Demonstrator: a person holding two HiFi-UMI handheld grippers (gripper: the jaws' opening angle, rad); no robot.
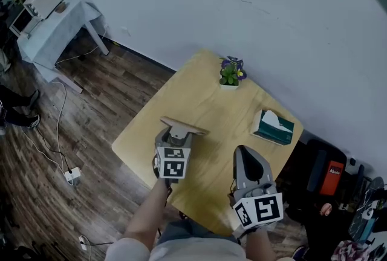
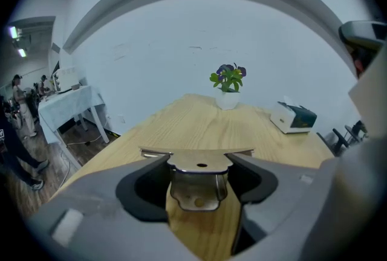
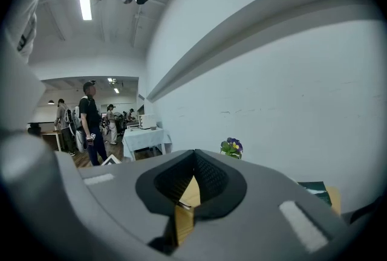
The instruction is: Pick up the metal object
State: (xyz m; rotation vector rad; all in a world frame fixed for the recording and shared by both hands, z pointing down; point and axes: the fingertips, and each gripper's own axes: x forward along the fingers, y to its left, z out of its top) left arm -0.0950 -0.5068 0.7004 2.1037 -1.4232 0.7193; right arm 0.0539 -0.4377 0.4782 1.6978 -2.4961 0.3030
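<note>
Metal object: the metal object (image 2: 198, 188) is a thin, shiny bracket. It has a wide flat top strip with a small hole and a narrower bent tab hanging below it.
Where it is: it sits between the jaws of my left gripper (image 1: 177, 135), over the near-left part of the wooden worktop (image 1: 205, 103). That puts it at about 7 o'clock from the potted plant (image 1: 231, 72) and 9 o'clock from the tissue box (image 1: 273, 127). I cannot tell whether its lower edge touches the wood or hangs just clear.
Left jaws: they stand wide but are clamped on the bracket, with the tips against both sides of the narrow neck and the top strip lying across them.
Right jaws: my right gripper (image 1: 243, 154) is closed tip to tip with nothing between its jaws.
How it will handle: I judge it light and stiff, with smooth, slippery faces and thin edges that give the pads little to bite on. It may swing or twist if I tilt it.
Where to hold: the neck under the wide strip looks best, because the shoulders of the strip hook over my jaws and stop it from sliding through.
Left pose: my forearm (image 1: 154, 211) comes in from 6 o'clock, and the gripper pitches well down toward 12 o'clock.
Right pose: it is parked at 4 o'clock from the bracket, well apart from it, nearly level and aimed at the wall.
</note>
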